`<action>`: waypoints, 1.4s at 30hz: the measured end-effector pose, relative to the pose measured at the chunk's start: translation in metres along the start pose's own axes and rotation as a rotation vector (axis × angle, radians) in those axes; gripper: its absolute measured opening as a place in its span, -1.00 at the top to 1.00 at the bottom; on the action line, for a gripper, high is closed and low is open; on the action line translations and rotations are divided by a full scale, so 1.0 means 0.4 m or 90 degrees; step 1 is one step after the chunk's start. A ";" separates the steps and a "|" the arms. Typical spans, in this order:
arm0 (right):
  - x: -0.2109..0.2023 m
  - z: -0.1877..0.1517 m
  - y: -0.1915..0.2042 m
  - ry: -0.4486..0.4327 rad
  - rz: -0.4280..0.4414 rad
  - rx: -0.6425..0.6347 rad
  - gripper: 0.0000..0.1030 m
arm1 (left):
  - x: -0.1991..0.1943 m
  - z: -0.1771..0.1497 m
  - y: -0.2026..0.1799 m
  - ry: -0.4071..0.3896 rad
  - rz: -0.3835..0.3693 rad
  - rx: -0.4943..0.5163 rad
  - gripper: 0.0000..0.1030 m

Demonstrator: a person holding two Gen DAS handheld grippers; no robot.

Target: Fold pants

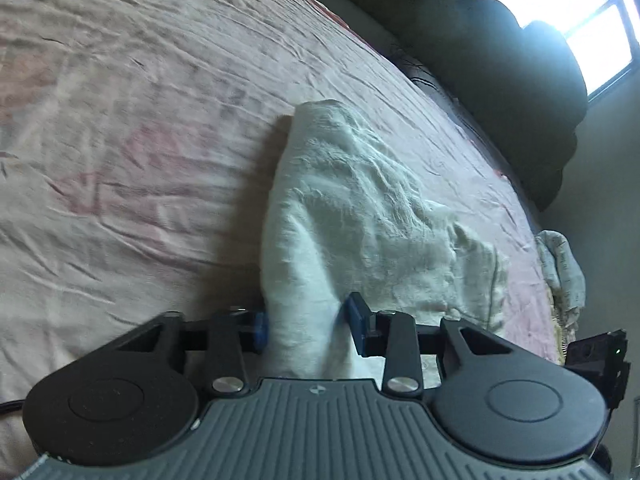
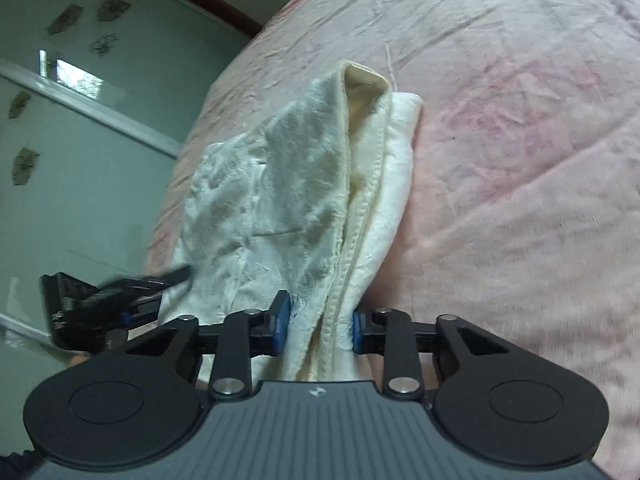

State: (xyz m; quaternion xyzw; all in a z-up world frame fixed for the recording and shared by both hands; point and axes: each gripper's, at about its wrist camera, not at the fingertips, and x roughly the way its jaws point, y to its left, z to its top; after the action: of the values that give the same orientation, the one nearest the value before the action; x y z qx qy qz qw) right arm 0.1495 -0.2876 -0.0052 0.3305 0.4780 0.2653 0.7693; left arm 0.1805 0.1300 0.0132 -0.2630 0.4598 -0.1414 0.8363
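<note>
The cream white pants point(image 1: 352, 208) lie bunched on a pink bedsheet point(image 1: 132, 128). My left gripper point(image 1: 308, 328) is shut on a fold of the pants between its blue pads. In the right wrist view the pants point(image 2: 288, 176) show a hemmed edge and several layers. My right gripper point(image 2: 318, 328) is shut on that hemmed edge. The left gripper point(image 2: 92, 300) shows at the lower left of the right wrist view, touching the same cloth. The right gripper point(image 1: 600, 356) shows at the right edge of the left wrist view.
The pink sheet point(image 2: 520, 160) covers the bed. Dark bedding or cushions point(image 1: 500, 80) are piled along the far side under a bright window point(image 1: 580, 12). A patterned cloth point(image 1: 564, 272) lies at the bed's edge. A pale wardrobe door point(image 2: 80, 140) stands beyond the bed.
</note>
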 end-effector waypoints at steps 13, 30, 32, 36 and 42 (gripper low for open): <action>-0.033 0.029 -0.043 0.003 -0.031 -0.029 0.56 | 0.007 -0.045 -0.055 0.000 0.000 0.066 0.65; -0.108 -0.177 0.188 -0.196 -0.200 -0.243 0.27 | -0.046 -0.224 -0.247 -0.103 0.023 0.274 0.30; -0.068 -0.189 0.170 -0.182 -0.226 -0.240 0.30 | -0.010 -0.235 -0.219 -0.089 0.039 0.266 0.29; -0.043 -0.239 0.148 -0.204 -0.237 -0.264 0.30 | 0.001 -0.256 -0.219 -0.117 0.055 0.313 0.24; -0.064 -0.229 0.170 -0.211 -0.249 -0.240 0.29 | -0.017 -0.238 -0.247 -0.126 0.082 0.291 0.18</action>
State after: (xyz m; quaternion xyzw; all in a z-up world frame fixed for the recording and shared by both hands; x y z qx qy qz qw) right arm 0.0496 -0.2391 0.0313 0.1229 0.3426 0.1390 0.9210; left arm 0.0972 0.0226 0.0324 -0.0500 0.3475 -0.1615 0.9223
